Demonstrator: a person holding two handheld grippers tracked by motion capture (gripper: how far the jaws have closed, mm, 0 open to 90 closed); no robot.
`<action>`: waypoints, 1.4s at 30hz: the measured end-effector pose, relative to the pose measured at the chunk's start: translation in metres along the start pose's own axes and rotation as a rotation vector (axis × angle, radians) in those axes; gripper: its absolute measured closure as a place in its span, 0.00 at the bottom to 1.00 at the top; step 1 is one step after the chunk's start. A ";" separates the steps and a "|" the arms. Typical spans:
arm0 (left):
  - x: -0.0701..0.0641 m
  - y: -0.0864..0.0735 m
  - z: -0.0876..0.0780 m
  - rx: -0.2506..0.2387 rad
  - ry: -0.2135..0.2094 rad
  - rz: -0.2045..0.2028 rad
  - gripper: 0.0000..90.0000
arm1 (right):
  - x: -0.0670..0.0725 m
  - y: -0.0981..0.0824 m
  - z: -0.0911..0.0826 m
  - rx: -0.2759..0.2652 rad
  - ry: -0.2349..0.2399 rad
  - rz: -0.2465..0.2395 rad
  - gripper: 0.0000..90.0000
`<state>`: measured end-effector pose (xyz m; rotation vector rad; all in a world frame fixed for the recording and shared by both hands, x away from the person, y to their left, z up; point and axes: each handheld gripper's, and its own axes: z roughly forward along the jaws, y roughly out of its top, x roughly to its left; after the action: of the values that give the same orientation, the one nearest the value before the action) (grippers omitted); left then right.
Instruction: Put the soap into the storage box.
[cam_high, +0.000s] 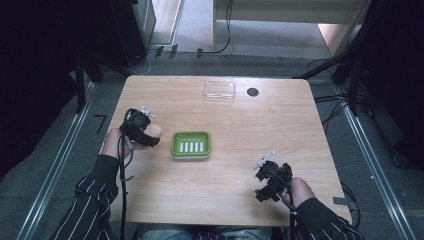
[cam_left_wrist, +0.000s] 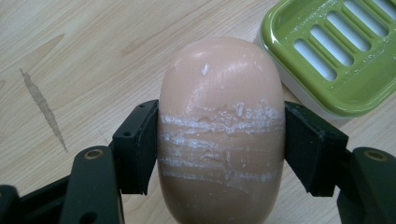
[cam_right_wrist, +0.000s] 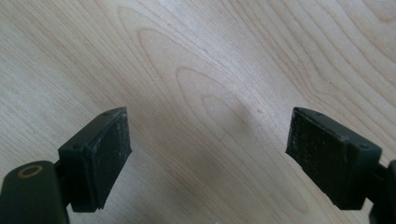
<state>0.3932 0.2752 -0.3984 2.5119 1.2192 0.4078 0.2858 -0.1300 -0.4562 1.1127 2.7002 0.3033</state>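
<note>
Soap, a peach oval bar (cam_left_wrist: 219, 126), sits clamped in left tool (cam_left_wrist: 219, 144) beside green slotted plastic soap dish (cam_high: 191, 145), which holds nothing. Clear plastic lid (cam_high: 219, 90) lies apart. Right tool (cam_right_wrist: 208, 154) stands apart over counter (cam_high: 240, 125).

Left claw (cam_high: 148, 131): sits at the left of the high view, forearm in a striped sleeve coming in from the bottom left corner, hand wrapped round the claw body. In the left gripper view the jaws are clamped, both pads (cam_left_wrist: 144, 144) pressed flat against what they hold.

Right claw (cam_high: 264, 165): sits at the lower right, forearm entering from the bottom right corner, cable trailing back along the sleeve. In the right gripper view the jaws stand wide apart, pads (cam_right_wrist: 112, 149) bare, nothing between them.
</note>
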 end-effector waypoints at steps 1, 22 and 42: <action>0.000 0.000 0.000 0.000 0.000 0.002 0.37 | 0.000 0.000 0.000 -0.001 0.000 -0.001 0.16; -0.012 0.021 0.008 -0.028 -0.043 0.059 0.37 | 0.000 0.000 0.000 -0.001 0.001 -0.001 0.16; -0.032 0.040 0.012 -0.052 -0.069 0.149 0.37 | -0.001 -0.001 0.000 -0.004 0.000 -0.006 0.16</action>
<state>0.4072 0.2245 -0.3964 2.5579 0.9877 0.3801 0.2859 -0.1312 -0.4567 1.1035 2.7009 0.3072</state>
